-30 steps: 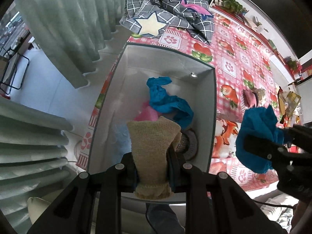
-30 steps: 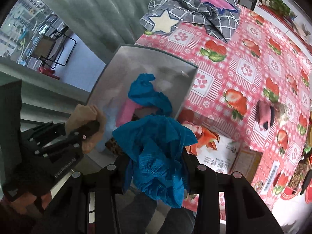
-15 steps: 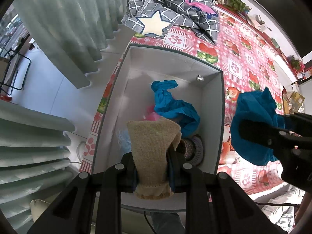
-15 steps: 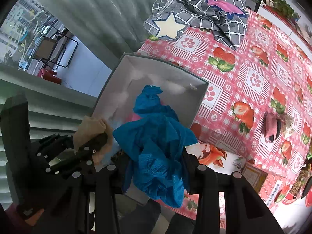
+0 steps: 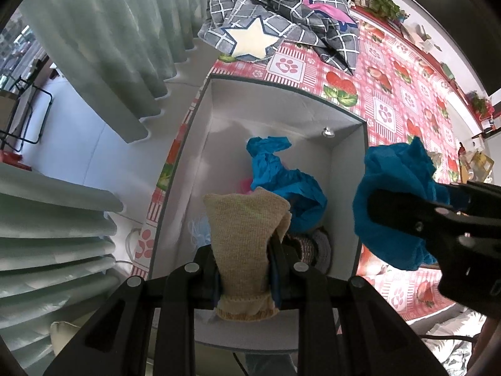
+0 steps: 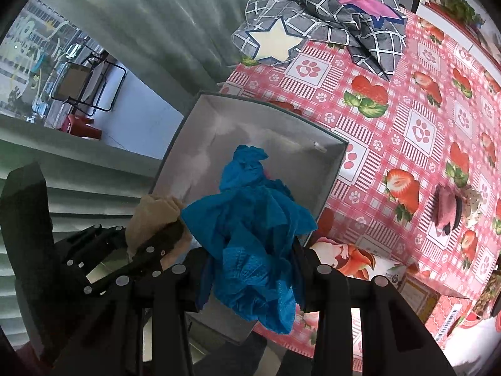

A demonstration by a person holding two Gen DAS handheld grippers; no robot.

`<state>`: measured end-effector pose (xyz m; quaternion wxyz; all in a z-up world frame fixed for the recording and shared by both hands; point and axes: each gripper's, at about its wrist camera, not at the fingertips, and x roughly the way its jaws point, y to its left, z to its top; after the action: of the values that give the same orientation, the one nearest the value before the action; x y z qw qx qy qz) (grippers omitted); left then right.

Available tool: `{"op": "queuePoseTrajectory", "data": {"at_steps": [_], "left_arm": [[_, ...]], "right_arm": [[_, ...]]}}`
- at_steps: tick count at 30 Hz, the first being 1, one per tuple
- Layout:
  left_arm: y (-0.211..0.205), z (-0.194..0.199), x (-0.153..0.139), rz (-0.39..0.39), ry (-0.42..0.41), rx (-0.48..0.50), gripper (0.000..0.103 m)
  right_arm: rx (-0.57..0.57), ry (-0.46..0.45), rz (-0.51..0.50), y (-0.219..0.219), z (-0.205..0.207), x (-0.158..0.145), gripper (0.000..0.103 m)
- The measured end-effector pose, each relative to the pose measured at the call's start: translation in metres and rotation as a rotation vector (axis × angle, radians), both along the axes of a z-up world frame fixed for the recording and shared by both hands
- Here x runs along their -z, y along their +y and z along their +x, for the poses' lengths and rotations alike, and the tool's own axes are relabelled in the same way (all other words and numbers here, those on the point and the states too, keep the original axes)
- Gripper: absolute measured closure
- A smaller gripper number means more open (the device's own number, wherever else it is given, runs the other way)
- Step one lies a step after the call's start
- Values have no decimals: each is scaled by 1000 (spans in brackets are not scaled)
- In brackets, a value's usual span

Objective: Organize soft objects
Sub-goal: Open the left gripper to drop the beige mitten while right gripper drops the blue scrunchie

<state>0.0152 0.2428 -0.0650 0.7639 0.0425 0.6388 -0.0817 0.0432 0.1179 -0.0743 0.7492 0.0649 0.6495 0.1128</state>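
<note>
My left gripper (image 5: 245, 255) is shut on a tan knitted cloth (image 5: 242, 235) and holds it above the near end of an open grey box (image 5: 281, 108). The box holds a crumpled blue cloth (image 5: 281, 175), something pink and a dark knitted piece (image 5: 314, 246). My right gripper (image 6: 252, 264) is shut on a bunched blue cloth (image 6: 253, 241) and holds it over the box's right near corner; it shows at the right of the left wrist view (image 5: 394, 194). The left gripper and tan cloth show in the right wrist view (image 6: 153, 219).
The box (image 6: 260, 131) stands at the edge of a table with a red strawberry and paw-print cover (image 6: 416, 125). A grey checked blanket with a star (image 5: 275, 28) lies beyond the box. A pink slipper (image 6: 446, 213) and a printed carton (image 6: 357, 261) lie to the right. Curtains hang left.
Both grippers have risen and drawn back a little, cloths still held. The right gripper with its blue cloth has moved left, closer to the box's right wall.
</note>
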Motion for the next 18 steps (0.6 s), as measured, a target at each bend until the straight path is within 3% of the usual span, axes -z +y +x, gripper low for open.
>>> {"op": "queuePoseTrajectory", "data": {"at_steps": [10,12,13,14,16,18], "left_arm": [[-1,0,2,0,2,3,75],[-2,0,1,-10,2,1,68],[-2,0,1,-9,-1,-2,56],[-1,0,0,-1,-5,-9,40],[0,-1,-2,8,-11,-22,23],[1,-1,-3,4,-13,-35,22]], "right_arm": [[21,-12,39,-3,14,-3,59],[29,-12,52,-4,17,-4,58],[29,-11,57,-5,17,-4,51],[29,-10,61,-5,17,-4,37],[34,-22,59,-6,16,-6,29],[33,-30,57,-6,16,-8,29]]}}
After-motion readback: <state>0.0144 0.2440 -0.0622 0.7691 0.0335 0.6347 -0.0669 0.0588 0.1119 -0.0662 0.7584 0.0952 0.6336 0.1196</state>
